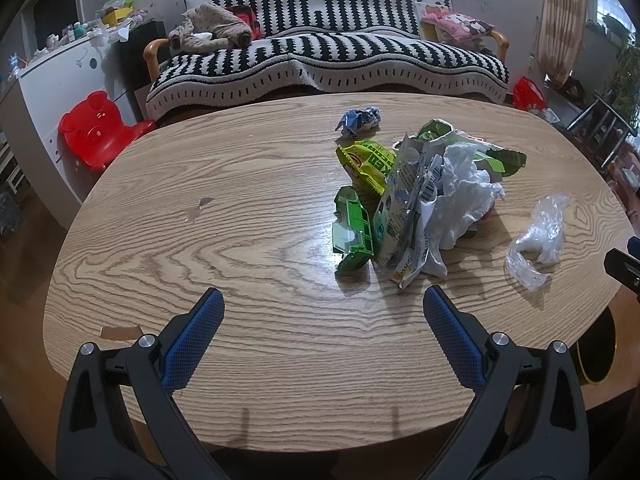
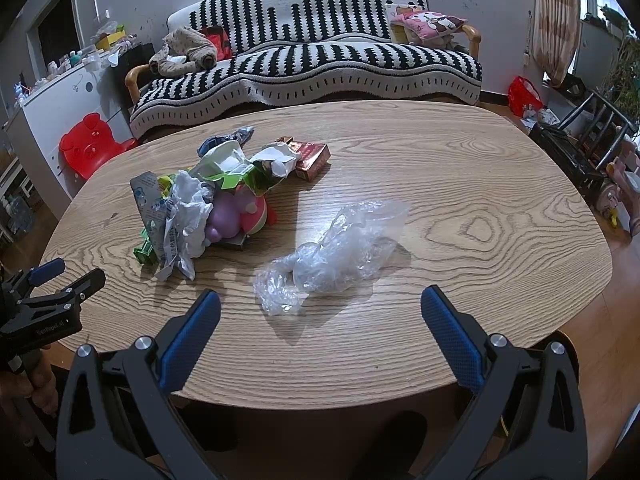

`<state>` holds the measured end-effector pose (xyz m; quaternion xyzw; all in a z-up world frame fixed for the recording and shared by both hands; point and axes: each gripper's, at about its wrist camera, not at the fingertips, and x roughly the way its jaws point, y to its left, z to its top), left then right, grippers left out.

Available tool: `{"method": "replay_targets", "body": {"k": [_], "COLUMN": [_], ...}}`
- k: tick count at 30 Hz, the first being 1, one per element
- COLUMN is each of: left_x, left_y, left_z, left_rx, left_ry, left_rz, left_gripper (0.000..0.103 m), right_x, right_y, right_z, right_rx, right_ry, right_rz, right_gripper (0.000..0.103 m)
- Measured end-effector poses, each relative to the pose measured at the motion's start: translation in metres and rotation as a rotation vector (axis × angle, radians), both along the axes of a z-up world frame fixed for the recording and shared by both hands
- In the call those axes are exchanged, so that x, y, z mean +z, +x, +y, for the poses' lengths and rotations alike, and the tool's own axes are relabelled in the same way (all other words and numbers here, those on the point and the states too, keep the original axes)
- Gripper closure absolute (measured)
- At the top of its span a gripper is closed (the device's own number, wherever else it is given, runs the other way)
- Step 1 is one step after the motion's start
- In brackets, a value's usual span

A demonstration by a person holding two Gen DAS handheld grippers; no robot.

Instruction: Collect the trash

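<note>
A pile of trash [image 1: 420, 200] lies on the oval wooden table [image 1: 240, 240]: green wrappers, printed packets and crumpled white paper. It also shows in the right wrist view [image 2: 192, 208], with a pink and purple toy-like item and a red-brown box [image 2: 312, 156]. A crumpled blue wrapper [image 1: 358, 120] lies behind the pile. A clear plastic bag [image 2: 336, 252] lies apart, just ahead of my right gripper [image 2: 320, 304], which is open and empty. My left gripper [image 1: 324, 308] is open and empty, short of the pile. The clear bag also shows in the left wrist view [image 1: 536, 240].
A black-and-white striped sofa [image 1: 320, 60] stands behind the table. A red bear-shaped chair [image 1: 96, 128] and a white cabinet [image 1: 60, 80] are at the left. A red bag [image 2: 524, 96] and dark metal chair [image 2: 580, 140] are at the right.
</note>
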<state>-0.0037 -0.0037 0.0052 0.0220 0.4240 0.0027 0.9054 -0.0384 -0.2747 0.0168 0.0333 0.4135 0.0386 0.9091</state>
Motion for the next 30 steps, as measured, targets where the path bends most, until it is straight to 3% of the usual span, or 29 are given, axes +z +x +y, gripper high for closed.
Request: {"method": "replay_targets", "body": {"k": [30], "left_x": [-0.0013], "left_y": [-0.0014], "left_z": [-0.0010], "left_rx": [-0.003], "left_ry": [0.005], "left_rz": [0.000], "left_gripper": [0.006], "right_x": [0.0017], "right_y": [0.0010], "right_z": [-0.0018], "right_rx": [0.000], "right_ry": [0.000], "right_rz": [0.003], "right_gripper": [0.006]}}
